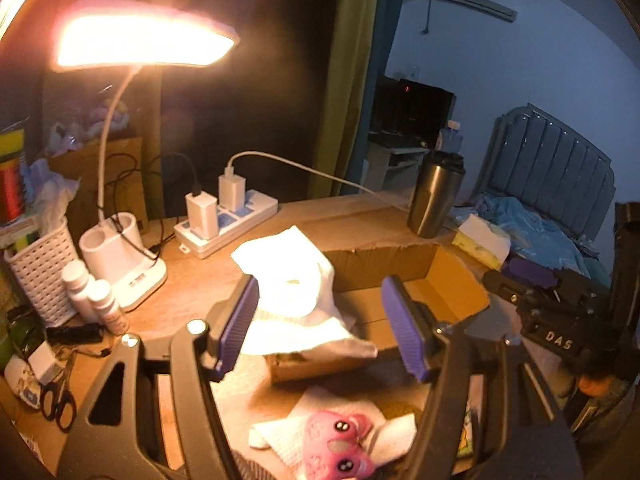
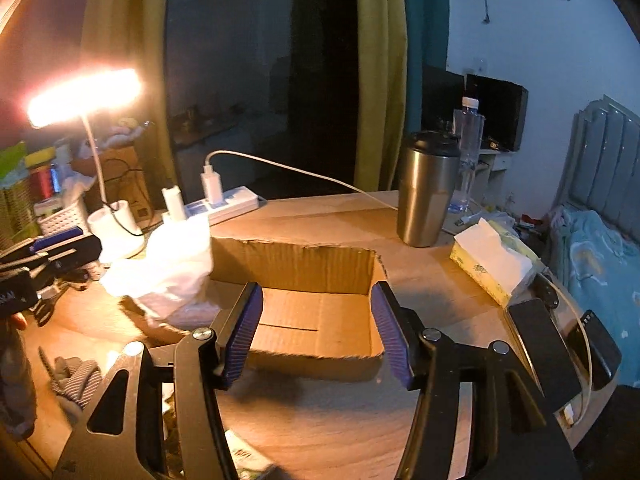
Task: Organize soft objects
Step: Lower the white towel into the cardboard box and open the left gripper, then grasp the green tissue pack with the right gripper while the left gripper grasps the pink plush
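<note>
A white cloth is draping over the left wall of an open cardboard box, half outside it. It may be slipping back onto the desk, since little is anchoring it. The left gripper is hovering above it, spread and empty. The right gripper is facing the box, also spread and empty.

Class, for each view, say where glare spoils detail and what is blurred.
Left wrist view: the lamp blows out, bleaching the white cloth; the pink toy is soft. Right wrist view: lamp glare is smaller, the cloth is bleached, edges bend.
</note>
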Available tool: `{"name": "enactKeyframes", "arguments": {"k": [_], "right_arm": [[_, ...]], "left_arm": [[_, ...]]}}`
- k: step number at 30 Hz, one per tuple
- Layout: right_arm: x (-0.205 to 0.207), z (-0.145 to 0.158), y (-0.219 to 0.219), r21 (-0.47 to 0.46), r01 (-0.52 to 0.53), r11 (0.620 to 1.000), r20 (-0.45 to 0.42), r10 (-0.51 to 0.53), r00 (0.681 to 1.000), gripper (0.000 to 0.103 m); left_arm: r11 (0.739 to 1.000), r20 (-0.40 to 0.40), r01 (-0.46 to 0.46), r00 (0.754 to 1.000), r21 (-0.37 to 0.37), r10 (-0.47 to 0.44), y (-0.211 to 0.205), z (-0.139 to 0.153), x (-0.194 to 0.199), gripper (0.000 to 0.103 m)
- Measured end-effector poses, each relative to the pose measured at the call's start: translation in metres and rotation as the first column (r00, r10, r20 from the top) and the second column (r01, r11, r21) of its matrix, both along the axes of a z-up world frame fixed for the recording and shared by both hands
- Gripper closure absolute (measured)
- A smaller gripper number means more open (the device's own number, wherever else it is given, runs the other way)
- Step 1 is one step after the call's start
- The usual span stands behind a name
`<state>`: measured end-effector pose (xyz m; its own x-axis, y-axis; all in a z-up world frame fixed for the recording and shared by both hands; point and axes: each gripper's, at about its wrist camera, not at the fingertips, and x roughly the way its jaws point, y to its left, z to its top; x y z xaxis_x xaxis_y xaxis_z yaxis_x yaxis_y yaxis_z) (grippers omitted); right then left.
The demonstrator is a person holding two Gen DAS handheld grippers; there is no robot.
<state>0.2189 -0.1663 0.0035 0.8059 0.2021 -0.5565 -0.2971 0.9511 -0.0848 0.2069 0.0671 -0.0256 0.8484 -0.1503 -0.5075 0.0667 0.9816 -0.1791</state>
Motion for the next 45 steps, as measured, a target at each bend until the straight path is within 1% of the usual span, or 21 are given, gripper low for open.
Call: {"name": "enactKeyframes", "arguments": {"k": [4,9,14,21,30,37,43,45], "right_arm": [[-0.013,0.003,0.006,0.002,-0.023,1.000,0.007,0.023,1.000,0.042],[-0.028,0.005,0.014,0.016,-0.054,0.998,0.010,0.054,0.999,0.034],[-0.039,0.001,0.023,0.006,-0.080,0.997,0.008,0.080,0.997,0.032],[-0.052,-0.020,0.034,-0.020,-0.105,0.994,-0.042,0.104,0.994,0.032],[-0.065,-0.052,0.028,-0.041,-0.107,0.993,-0.119,0.102,0.988,0.031],[-0.074,-0.079,0.026,-0.049,-0.126,0.991,-0.189,0.114,0.975,0.031],[-0.074,-0.093,0.019,-0.049,-0.125,0.991,-0.226,0.111,0.968,0.031],[-0.074,-0.093,0.013,-0.032,-0.121,0.992,-0.229,0.111,0.967,0.028]], "left_arm": [[1.000,-0.004,-0.017,1.000,0.003,0.017,0.003,-0.003,-0.013,0.037],[0.999,-0.010,-0.036,0.999,-0.001,0.036,0.009,-0.008,-0.028,0.037],[0.999,-0.020,-0.054,0.998,-0.008,0.054,0.015,-0.016,-0.042,0.037],[0.998,-0.047,-0.059,0.997,-0.016,0.058,0.017,-0.031,-0.056,0.037],[0.999,-0.081,-0.037,0.996,-0.017,0.036,0.008,-0.049,-0.068,0.037],[0.999,-0.116,-0.039,0.993,-0.014,0.037,0.001,-0.063,-0.074,0.037],[1.000,-0.149,-0.029,0.988,0.003,0.029,-0.010,-0.073,-0.074,0.037],[1.000,-0.160,-0.025,0.987,0.012,0.026,-0.015,-0.075,-0.071,0.037]]}}
